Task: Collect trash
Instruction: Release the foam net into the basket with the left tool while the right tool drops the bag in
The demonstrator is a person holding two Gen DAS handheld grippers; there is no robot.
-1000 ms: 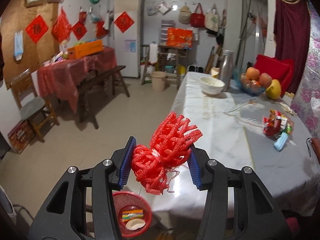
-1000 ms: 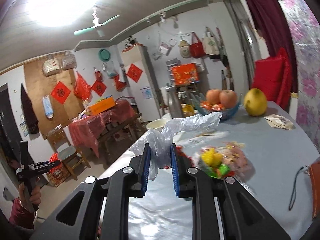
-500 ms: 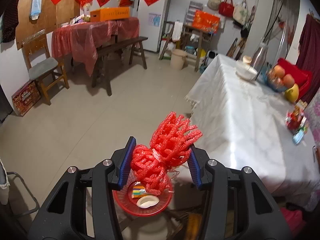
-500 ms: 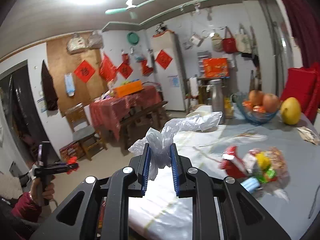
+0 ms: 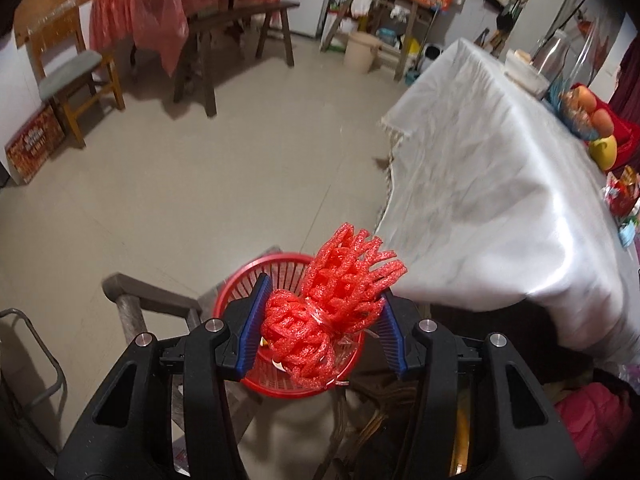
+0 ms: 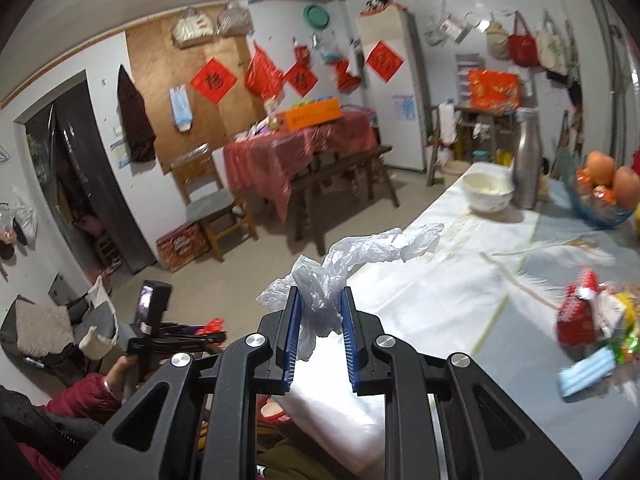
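Since the earlier frame, the left hand-held gripper [image 5: 322, 326] has swung down and away from the tabletop, so the red plastic basket [image 5: 244, 284] that sat at the bottom edge of its view now lies directly below its fingers. Its blue-padded jaws are spread fairly wide yet pinch a bundle of red foam fruit netting [image 5: 328, 312] between them. The netting is tied at its middle, its looped end hanging over the basket and its frayed end pointing up and to the right. Inside the basket, a pale scrap and a bit of yellow show past the netting, too hidden to identify. The basket stands on the floor just beside the corner of the tabletop [image 5: 500, 184], which is draped in a white cloth, and next to a wooden stool frame [image 5: 132, 296].

From the right wrist view, the right hand-held gripper [image 6: 319, 330] has turned left, bringing more of the room into sight. Its jaws are drawn close together, pinching a crumpled clear plastic bag [image 6: 344, 260] whose loose end trails up and to the right over the tabletop edge. Farther along the cloth sit a white bowl [image 6: 488, 192], a metal flask [image 6: 528, 160] and a blue bowl of fruit [image 6: 600, 188]. Near the right edge lies a heap of colourful snack wrappers [image 6: 588, 312] with a light blue face mask [image 6: 586, 374] just beside it. At lower left, the person's left hand [image 6: 120, 372] grips the other tool's handle.
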